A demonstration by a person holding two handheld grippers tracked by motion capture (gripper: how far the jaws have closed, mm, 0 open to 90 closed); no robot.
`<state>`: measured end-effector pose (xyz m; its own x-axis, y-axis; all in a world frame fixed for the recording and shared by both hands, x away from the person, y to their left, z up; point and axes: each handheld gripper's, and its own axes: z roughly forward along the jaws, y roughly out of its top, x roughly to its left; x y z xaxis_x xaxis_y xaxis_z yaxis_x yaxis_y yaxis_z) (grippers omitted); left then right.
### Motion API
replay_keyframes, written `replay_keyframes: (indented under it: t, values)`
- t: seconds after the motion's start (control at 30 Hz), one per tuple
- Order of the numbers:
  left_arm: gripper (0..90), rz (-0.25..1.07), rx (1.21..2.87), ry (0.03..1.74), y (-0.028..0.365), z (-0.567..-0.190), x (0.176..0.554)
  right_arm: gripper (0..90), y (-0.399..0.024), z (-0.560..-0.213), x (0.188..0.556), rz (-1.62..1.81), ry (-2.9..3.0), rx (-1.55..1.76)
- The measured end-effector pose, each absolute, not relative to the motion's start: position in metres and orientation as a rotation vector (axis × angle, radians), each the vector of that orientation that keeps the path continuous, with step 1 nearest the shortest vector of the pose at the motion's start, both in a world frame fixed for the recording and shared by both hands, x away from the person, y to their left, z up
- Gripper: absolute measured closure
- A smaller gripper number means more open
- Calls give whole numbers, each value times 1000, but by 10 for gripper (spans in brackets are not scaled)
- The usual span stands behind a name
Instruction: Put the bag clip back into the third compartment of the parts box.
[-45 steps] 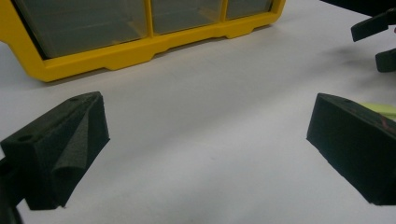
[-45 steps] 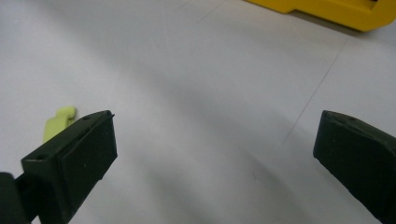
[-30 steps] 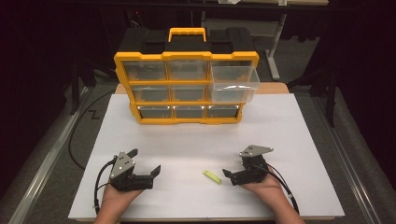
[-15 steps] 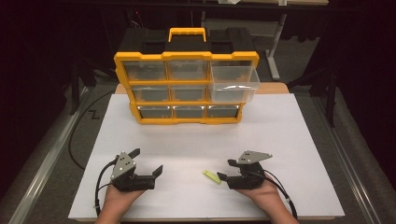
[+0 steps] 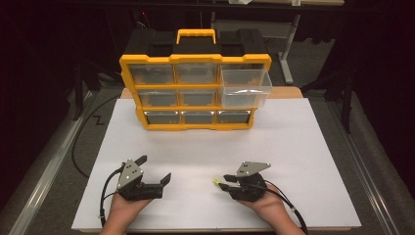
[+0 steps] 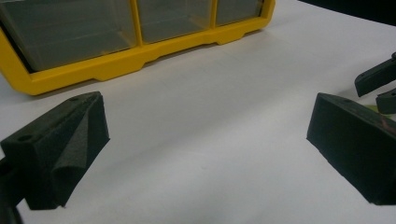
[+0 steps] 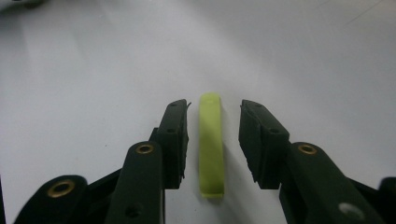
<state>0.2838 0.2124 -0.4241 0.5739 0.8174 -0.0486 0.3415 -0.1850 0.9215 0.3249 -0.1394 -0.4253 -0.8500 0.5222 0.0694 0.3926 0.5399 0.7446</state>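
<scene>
A small yellow-green strip (image 7: 211, 144) lies flat on the white tabletop (image 5: 293, 147). My right gripper (image 7: 214, 107) reaches over it, one jaw on each side. Its jaws have just been closing, and a thin gap still shows between each pad and the strip. From above, the right gripper (image 5: 222, 181) sits at the front right, and the strip's tip (image 5: 216, 181) pokes out to its left. My left gripper (image 5: 154, 168) rests at the front left, open, with nothing between its fingers. In the left gripper view its jaws (image 6: 205, 121) stand wide apart over bare table.
A yellow and black drawer organizer (image 5: 195, 93) stands at the back of the table. Its clear upper right drawer (image 5: 244, 88) is pulled out. The organizer's lower edge (image 6: 140, 51) and the right gripper's tips (image 6: 378, 88) appear in the left gripper view.
My right gripper has slid left onto the strip, and its jaws have narrowed around it. The left gripper has stayed where it was.
</scene>
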Motion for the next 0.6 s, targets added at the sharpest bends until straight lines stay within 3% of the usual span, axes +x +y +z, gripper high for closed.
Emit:
replay_keyframes:
  t: [0.47, 0.6]
  values:
    - [2, 575, 1761, 956, 212, -424, 285, 724, -127, -434, 327, 1064, 2645, 714]
    - [2, 573, 1760, 952, 212, -424, 285, 788, -126, -435, 327, 1068, 2646, 696]
